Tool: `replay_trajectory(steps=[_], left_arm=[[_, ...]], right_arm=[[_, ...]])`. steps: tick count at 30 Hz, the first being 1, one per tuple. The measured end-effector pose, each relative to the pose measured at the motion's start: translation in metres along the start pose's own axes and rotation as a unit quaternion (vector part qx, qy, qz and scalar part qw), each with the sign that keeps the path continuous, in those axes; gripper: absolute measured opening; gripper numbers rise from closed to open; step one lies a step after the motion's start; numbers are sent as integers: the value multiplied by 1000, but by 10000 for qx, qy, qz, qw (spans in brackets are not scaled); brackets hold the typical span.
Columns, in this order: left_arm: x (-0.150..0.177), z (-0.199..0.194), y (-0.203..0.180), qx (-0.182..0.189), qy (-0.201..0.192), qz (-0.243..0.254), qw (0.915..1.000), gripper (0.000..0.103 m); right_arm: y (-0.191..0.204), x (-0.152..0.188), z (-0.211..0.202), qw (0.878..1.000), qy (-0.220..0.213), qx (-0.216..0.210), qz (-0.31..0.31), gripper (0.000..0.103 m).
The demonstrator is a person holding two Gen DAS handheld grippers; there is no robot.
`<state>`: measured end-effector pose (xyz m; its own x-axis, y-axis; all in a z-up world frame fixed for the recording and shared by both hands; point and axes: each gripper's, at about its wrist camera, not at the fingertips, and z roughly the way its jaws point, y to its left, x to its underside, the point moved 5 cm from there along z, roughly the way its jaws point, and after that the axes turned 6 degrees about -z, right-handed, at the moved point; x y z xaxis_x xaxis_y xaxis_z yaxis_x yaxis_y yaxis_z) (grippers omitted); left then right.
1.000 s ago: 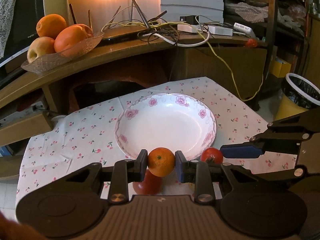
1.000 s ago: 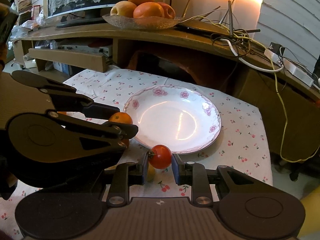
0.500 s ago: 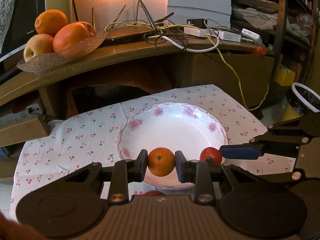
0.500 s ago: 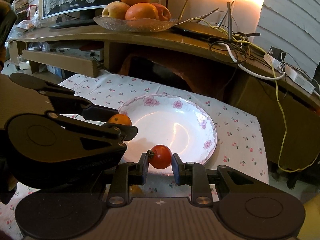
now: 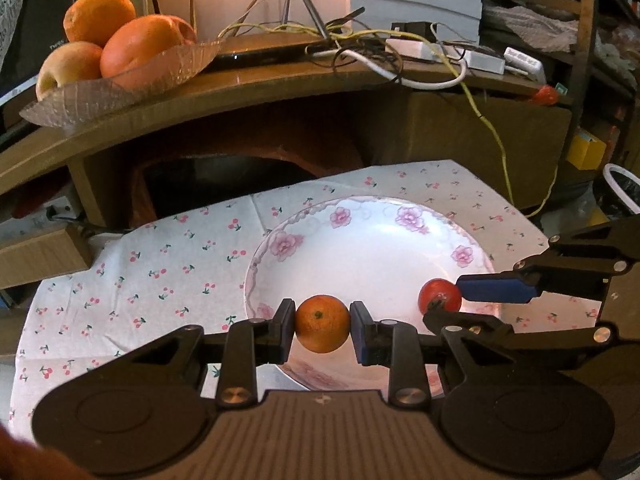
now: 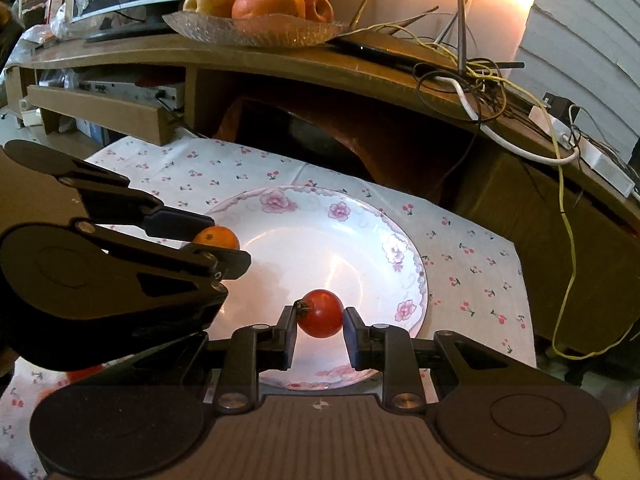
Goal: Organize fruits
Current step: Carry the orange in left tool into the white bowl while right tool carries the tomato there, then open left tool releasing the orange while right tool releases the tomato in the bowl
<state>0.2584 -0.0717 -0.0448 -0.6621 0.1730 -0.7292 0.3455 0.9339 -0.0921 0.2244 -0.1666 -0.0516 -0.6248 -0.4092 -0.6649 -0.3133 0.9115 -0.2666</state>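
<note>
My left gripper [image 5: 322, 323] is shut on a small orange [image 5: 322, 323] and holds it above the near part of a white plate with pink flowers [image 5: 372, 248]. To its right, my right gripper [image 6: 320, 314] is shut on a small red tomato [image 6: 321, 313] with a green stalk, also above the plate [image 6: 320, 240]. In the left wrist view the tomato [image 5: 439, 296] shows between the right gripper's fingers [image 5: 496, 288]. In the right wrist view the orange [image 6: 216, 237] peeks out between the left gripper's fingers [image 6: 180, 222]. Nothing lies on the plate.
A floral tablecloth [image 5: 160, 264] covers the low table. Behind it a wooden shelf [image 5: 280, 88] carries a glass dish of large oranges and apples [image 5: 116, 48] and tangled cables [image 5: 400, 60]. A bin [image 5: 624, 192] stands at the far right. Something red [image 6: 80, 374] lies under the left gripper.
Both grippers have moved forward and slightly down with their fruits, from the plate's near rim to above its inside. Both grips are unchanged.
</note>
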Motion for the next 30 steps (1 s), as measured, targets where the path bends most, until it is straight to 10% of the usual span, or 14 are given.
replay_trajectory(steps=[30], left_arm=[[6,21,5,-34,194,-41,9998,37]], right_arm=[[-8,0,20,9998,59,173,-60,33]])
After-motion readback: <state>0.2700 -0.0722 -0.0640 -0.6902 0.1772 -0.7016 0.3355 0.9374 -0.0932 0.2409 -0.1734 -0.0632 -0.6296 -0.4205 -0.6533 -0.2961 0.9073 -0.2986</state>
